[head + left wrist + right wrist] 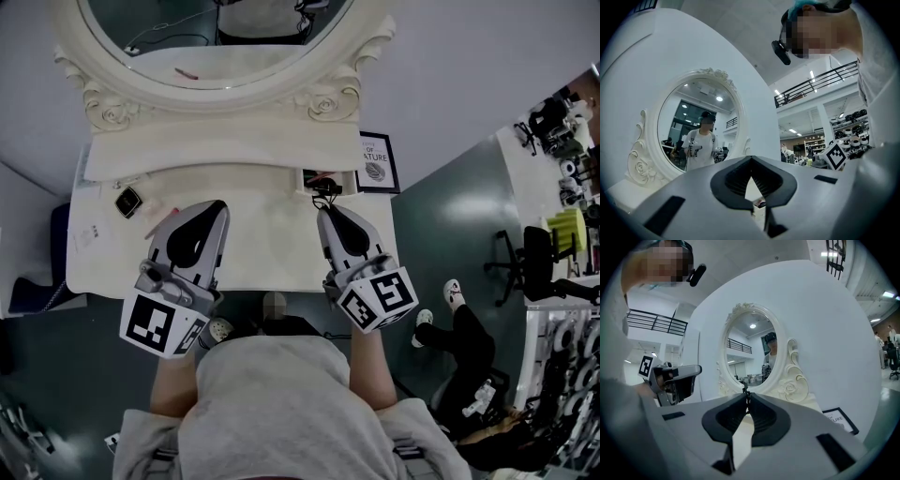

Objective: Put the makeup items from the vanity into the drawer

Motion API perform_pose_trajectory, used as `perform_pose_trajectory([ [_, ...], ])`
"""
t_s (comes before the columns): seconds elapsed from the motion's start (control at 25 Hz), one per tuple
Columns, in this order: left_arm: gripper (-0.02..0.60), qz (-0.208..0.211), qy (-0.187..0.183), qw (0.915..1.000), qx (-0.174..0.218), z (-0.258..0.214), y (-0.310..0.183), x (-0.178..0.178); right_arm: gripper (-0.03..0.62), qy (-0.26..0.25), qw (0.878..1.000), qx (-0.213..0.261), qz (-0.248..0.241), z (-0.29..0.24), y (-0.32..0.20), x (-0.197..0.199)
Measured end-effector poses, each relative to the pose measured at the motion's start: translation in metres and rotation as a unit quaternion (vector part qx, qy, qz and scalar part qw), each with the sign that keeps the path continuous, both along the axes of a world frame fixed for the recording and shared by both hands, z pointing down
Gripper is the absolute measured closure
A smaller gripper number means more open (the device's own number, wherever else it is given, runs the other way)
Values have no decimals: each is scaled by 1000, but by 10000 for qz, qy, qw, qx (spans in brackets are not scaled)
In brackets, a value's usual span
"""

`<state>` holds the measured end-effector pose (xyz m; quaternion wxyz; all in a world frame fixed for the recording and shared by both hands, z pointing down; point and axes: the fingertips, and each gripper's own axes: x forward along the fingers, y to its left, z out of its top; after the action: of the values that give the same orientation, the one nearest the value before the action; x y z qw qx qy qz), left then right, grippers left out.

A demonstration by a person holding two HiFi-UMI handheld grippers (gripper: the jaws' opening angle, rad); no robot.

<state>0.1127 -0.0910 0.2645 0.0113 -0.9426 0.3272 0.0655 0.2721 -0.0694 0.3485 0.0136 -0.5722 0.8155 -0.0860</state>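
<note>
Firstly, head view, surface: the white vanity surface (272,246) lies below the oval mirror (216,37). A dark square compact (127,201) and a thin pink stick (161,217) rest near its left end.
Head view, drawer: the small drawer (314,176) stands open at the back right, just beside a framed sign (378,161). Its contents are too small to name.
Head view, tongs: the left tongs (217,210) hang over the left half of the surface. The right tongs (325,212) point at the drawer, with a small dark item (326,190) at their tips.
Left gripper view: the left tongs (751,159) are closed tip to tip with nothing between them.
Right gripper view: the right tongs (746,397) are closed at the tips, and the small dark item (745,391) appears pinched there, only just protruding. It is too small to identify.
Stage (judged): one item is at the drawer mouth, while the compact and the pink stick are not yet stowed.
Risk, grip: the hold is at the very tips, so a slight tilt could let the item slip.
Risk, release: letting go short of the opening would drop it onto the surface or against the drawer's rim.
Risk, left side: the closed left tongs hang near the pink stick and could roll it off.
</note>
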Motion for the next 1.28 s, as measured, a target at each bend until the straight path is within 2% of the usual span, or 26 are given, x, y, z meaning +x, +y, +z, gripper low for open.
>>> perform_pose_trajectory([
  [0.4, 568, -231, -106, 9996, -83, 3, -3, 16, 558, 659, 9959, -505, -349, 36, -13, 28],
  [0.64, 568, -496, -176, 9985, -142, 9, -8, 15, 559, 1196, 9859, -851, -800, 60, -32, 41],
  [0.92, 568, -827, -216, 9962, -152, 9, -7, 6, 559, 1831, 9638, -1319, -1417, 90, -49, 44],
  [1.28, 568, -1227, -322, 9918, -177, 11, -2, -4, 558, 2393, 9270, -1904, -2173, 128, -67, 50],
])
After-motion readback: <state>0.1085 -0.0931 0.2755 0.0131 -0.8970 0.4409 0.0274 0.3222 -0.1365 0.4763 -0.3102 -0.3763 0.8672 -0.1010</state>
